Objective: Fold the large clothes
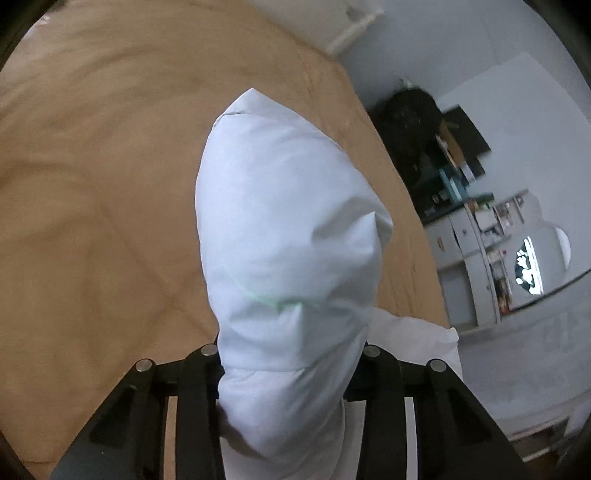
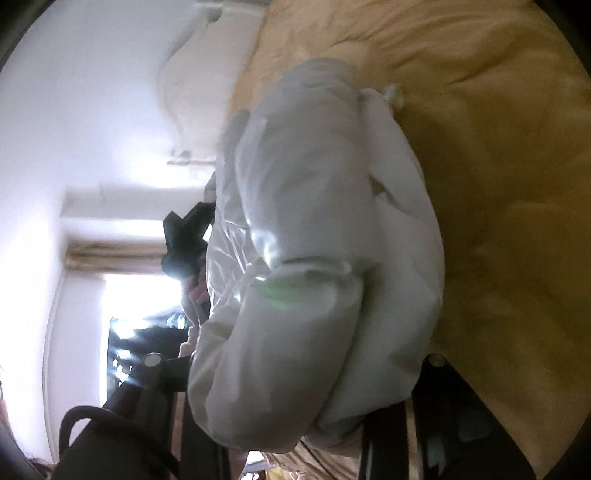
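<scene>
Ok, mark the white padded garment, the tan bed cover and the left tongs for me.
white padded garment [image 1: 291, 229], left wrist view, on its bulging middle panel.
tan bed cover [image 1: 103, 177], left wrist view, on a bare stretch.
left tongs [image 1: 290, 350], left wrist view, between the tips, shut on the garment.

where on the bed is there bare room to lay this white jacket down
The tan bedspread lies bare left of the white jacket, out toward the headboard. It is crowded near the bed's right edge, where more white fabric bunches. Both grippers, left and right, are shut on the jacket.
</scene>
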The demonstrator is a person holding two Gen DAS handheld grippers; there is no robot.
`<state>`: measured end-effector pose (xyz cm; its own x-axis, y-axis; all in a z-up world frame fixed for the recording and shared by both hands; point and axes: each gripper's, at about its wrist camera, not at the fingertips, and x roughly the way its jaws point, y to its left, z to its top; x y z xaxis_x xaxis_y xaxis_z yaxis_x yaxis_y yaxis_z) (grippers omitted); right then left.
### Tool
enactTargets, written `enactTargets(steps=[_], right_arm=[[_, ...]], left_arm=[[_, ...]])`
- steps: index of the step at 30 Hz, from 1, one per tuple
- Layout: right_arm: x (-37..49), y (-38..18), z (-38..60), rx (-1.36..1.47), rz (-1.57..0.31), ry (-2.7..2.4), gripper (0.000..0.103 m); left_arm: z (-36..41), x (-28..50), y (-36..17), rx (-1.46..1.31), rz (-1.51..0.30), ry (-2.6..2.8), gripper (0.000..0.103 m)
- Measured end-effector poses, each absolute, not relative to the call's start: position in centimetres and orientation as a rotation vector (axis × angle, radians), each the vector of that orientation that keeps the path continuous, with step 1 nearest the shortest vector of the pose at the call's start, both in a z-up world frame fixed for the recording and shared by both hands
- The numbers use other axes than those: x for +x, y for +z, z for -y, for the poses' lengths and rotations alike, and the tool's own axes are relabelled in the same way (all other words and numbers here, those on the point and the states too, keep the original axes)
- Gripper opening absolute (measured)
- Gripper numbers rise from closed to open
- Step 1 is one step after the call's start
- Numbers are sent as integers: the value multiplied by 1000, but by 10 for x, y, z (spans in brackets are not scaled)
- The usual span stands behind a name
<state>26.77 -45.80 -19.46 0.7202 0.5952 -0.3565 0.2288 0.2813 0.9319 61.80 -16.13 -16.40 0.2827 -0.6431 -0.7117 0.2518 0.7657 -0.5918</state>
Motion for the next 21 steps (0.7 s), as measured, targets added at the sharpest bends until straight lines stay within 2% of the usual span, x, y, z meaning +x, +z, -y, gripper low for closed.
enactTargets(steps=[4,7,8,9,10,11,12,15,18,21], right_arm=[[302,-189,413,1280,-791,383,33],[336,-203,378,1256,-832,400,33],[348,-215,367,1246,-865,380,35],[359,-224,361,1236,-895,358,39],[367,-237,356,1229,-938,327,43],[374,-257,348,1206,-988,285,56],[373,-268,349,1189,-994,281,62],[373,-279,353,1214,-986,283,63],[369,-264,354,1151,-1025,249,67],[365,-240,355,1058,-1070,199,67]], left_arm=[[97,636,-150,-331,-1135,-502,39],[73,656,-190,-314,-1206,-379,46],[68,664,-212,-305,-1256,-328,53],[67,668,-230,-308,-1293,-297,66],[63,673,-255,-345,-1337,-262,74],[59,675,-266,-387,-1341,-254,83],[52,678,-272,-477,-1334,-266,84],[35,693,-266,-617,-1324,-271,84],[9,707,-230,-624,-1265,-212,83],[-12,697,-182,-560,-1224,-170,83]])
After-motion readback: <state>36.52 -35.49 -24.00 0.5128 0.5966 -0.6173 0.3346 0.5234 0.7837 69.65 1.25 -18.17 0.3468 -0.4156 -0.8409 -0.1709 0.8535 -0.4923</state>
